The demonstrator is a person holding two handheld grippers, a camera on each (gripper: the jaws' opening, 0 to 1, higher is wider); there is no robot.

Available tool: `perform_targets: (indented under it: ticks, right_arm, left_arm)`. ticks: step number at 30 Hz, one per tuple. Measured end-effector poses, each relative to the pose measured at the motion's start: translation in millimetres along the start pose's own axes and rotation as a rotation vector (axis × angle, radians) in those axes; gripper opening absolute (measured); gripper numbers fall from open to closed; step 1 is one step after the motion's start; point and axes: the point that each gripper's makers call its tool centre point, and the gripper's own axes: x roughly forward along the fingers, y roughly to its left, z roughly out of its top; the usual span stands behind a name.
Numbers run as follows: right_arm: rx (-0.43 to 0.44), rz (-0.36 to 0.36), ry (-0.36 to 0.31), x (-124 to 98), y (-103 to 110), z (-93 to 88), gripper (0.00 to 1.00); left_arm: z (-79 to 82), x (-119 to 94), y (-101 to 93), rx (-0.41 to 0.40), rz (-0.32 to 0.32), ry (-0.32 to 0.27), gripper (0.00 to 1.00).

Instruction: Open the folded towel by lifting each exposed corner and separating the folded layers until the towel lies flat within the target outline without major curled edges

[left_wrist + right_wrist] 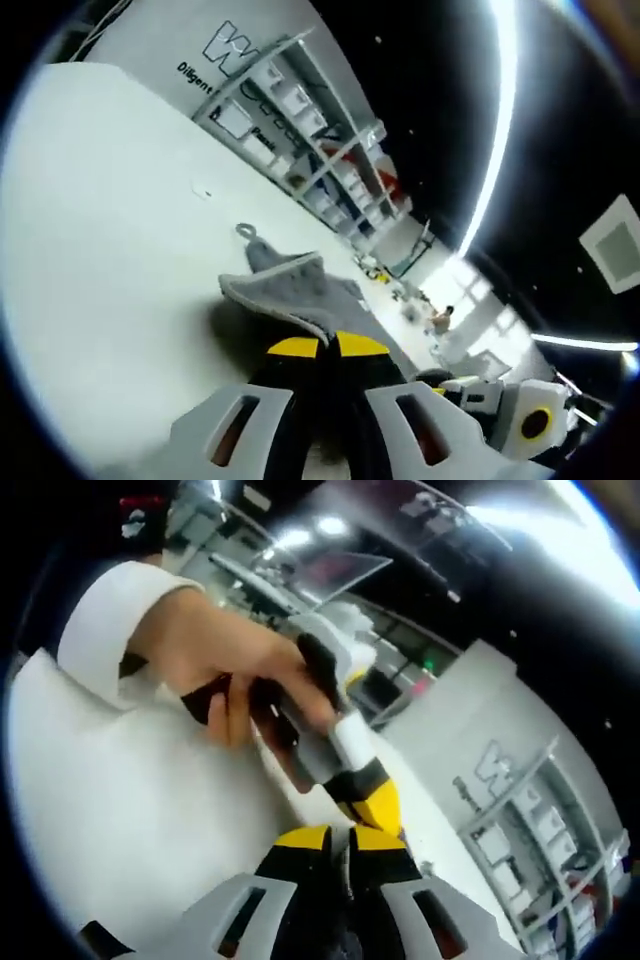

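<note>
Both grippers' jaws closed: left gripper, right gripper, hand gripping

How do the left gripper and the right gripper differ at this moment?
The left gripper has its jaws closed on an edge of the grey towel, lifting it off the white table; the right gripper has its jaws together too, but whether they pinch any cloth cannot be told. The left gripper looks out over the towel, while the right gripper faces the person's hand holding the left one. Both have yellow-and-black tips.
</note>
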Motion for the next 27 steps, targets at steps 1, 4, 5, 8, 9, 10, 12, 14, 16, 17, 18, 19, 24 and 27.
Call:
perform_targets:
  ticks: [1, 4, 5, 8, 9, 10, 12, 14, 16, 17, 18, 19, 24, 27]
  right_arm:
    - [0.007, 0.005, -0.010, -2, 0, 2.5, 0.04]
    - [-0.005, 0.014, -0.039, -6, 3, 10.6, 0.06]
    - [-0.011, 0.017, -0.038, -8, 3, 12.1, 0.06]
    - [-0.008, 0.007, -0.069, -16, -2, 21.0, 0.09]
    - [0.001, 0.001, -0.079, -19, -4, 23.1, 0.10]
    - [0.002, 0.000, -0.081, -20, -5, 23.3, 0.11]
    - [0.013, -0.005, -0.082, -22, -10, 22.4, 0.13]
    - [0.053, 0.007, -0.091, -28, -10, 22.9, 0.15]
    - [0.070, 0.004, -0.103, -34, -11, 24.3, 0.18]
    - [0.071, 0.002, -0.105, -37, -11, 24.2, 0.19]
    - [0.067, -0.002, -0.104, -38, -12, 24.2, 0.19]
    - [0.060, -0.005, -0.102, -39, -13, 23.9, 0.19]
    - [0.045, -0.017, -0.101, -43, -19, 20.1, 0.19]
    - [0.059, -0.013, -0.094, -44, -21, 14.8, 0.20]
  left_arm:
    - [-2.4, -1, -2.3, 0.006, 0.002, -0.004, 0.03]
    - [-3.0, -2, -4.5, 0.037, 0.018, -0.016, 0.03]
    - [-3.8, -2, -5.2, 0.061, 0.026, -0.016, 0.03]
    - [-4.8, -1, -8.5, 0.108, 0.038, -0.027, 0.03]
    - [-4.0, -2, -8.7, 0.126, 0.045, -0.031, 0.03]
    - [-3.8, -2, -8.7, 0.131, 0.047, -0.032, 0.03]
    - [2.3, -4, -7.2, 0.163, 0.055, -0.047, 0.03]
    - [4.4, -6, -7.4, 0.172, 0.059, -0.059, 0.03]
    - [9.0, -8, -5.0, 0.172, 0.061, -0.070, 0.03]
    - [11.4, -9, -4.3, 0.170, 0.063, -0.080, 0.03]
    - [14.6, -10, -2.5, 0.165, 0.064, -0.090, 0.03]
    - [16.9, -12, -1.6, 0.161, 0.065, -0.099, 0.03]
    - [32.6, -17, 0.3, 0.126, 0.016, -0.150, 0.03]
    - [33.5, -19, 0.7, 0.127, 0.019, -0.165, 0.03]
